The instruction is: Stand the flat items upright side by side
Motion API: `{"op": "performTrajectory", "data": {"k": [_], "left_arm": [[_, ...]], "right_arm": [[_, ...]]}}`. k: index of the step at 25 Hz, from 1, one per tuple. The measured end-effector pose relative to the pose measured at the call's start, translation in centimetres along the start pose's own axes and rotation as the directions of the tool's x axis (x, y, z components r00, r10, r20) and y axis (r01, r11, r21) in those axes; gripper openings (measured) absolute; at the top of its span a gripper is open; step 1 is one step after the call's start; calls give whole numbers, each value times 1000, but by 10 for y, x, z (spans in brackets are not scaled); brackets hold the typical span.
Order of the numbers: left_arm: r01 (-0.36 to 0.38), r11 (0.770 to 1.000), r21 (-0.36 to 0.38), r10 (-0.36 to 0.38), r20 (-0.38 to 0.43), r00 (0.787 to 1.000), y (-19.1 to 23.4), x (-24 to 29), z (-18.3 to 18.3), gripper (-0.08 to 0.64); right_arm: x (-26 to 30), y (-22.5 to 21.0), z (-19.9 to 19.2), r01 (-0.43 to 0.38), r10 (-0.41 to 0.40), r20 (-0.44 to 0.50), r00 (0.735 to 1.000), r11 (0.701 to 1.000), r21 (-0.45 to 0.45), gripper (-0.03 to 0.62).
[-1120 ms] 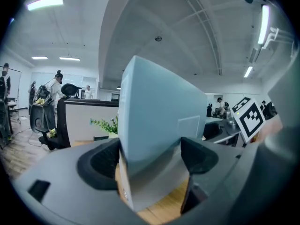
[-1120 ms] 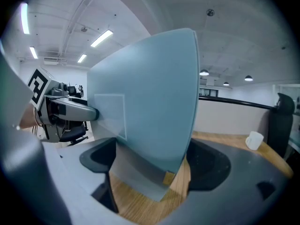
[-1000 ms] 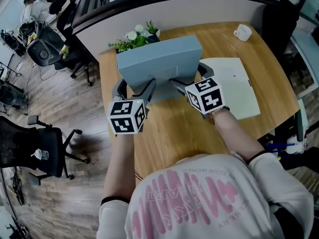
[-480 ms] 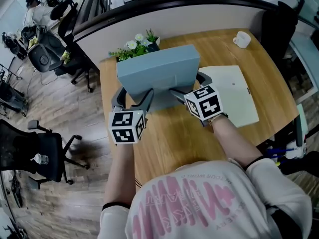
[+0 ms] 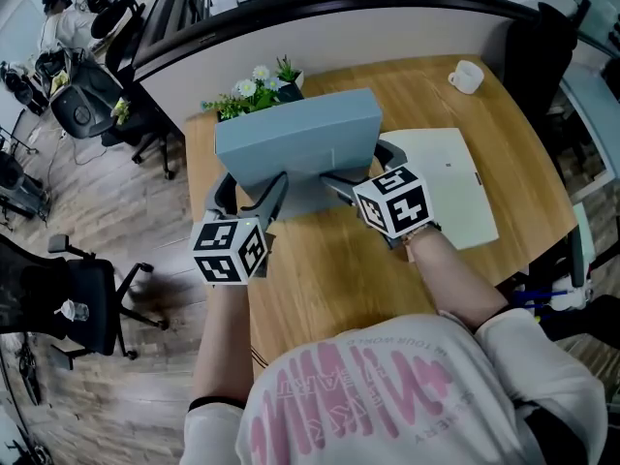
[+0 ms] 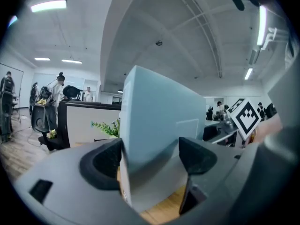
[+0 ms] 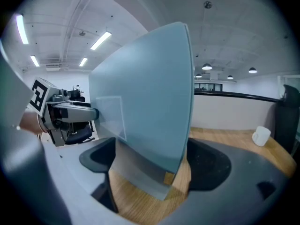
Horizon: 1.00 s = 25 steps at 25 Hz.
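On the wooden table (image 5: pixel 329 269), a flat blue-grey file box (image 5: pixel 295 143) stands on edge, its long axis running left-right and its broad face toward the person. The left gripper (image 5: pixel 250 184), whose jaws have just been narrowing, and the right gripper (image 5: pixel 360 168) clamp its lower ends.

Light: bright and even, from ceiling strip lights (image 6: pixel 49 5) above me.
Shadows: soft, faint under the blue box (image 5: pixel 295 143) on my table (image 5: pixel 329 260).
Edges: both gripper views bulge strongly, corners black.
Focus: nearest parts soft; head view sharp.
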<state>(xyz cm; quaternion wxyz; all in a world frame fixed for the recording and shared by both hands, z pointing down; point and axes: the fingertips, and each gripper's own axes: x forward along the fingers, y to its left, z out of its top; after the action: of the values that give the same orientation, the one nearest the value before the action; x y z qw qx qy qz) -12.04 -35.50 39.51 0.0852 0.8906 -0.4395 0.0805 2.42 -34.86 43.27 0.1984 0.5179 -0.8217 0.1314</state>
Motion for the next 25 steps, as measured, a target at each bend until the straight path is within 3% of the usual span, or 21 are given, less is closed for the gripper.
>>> {"op": "performTrajectory", "data": {"k": [10, 16, 19, 22, 25], "left_arm": [[-26, 999, 48, 28, -46, 999, -6, -2, -2, 397], [-156, 981, 112, 163, -60, 985, 3, -19, 1, 390], [-209, 976, 52, 212, -42, 976, 0, -35, 9, 390], [-236, 970, -53, 235, -27, 972, -21, -49, 13, 394], [-240, 963, -123, 241, -7, 971, -56, -56, 17, 393]], "right_arm": [[-1, -1, 4, -19, 14, 79, 997, 998, 57, 474], [-3, 0, -2, -79, 74, 65, 995, 995, 68, 474], [-12, -3, -4, -131, 127, 55, 990, 989, 67, 476], [-26, -15, -5, -180, 177, 52, 983, 982, 58, 476], [-47, -51, -6, -176, 171, 69, 983, 982, 74, 476]]}}
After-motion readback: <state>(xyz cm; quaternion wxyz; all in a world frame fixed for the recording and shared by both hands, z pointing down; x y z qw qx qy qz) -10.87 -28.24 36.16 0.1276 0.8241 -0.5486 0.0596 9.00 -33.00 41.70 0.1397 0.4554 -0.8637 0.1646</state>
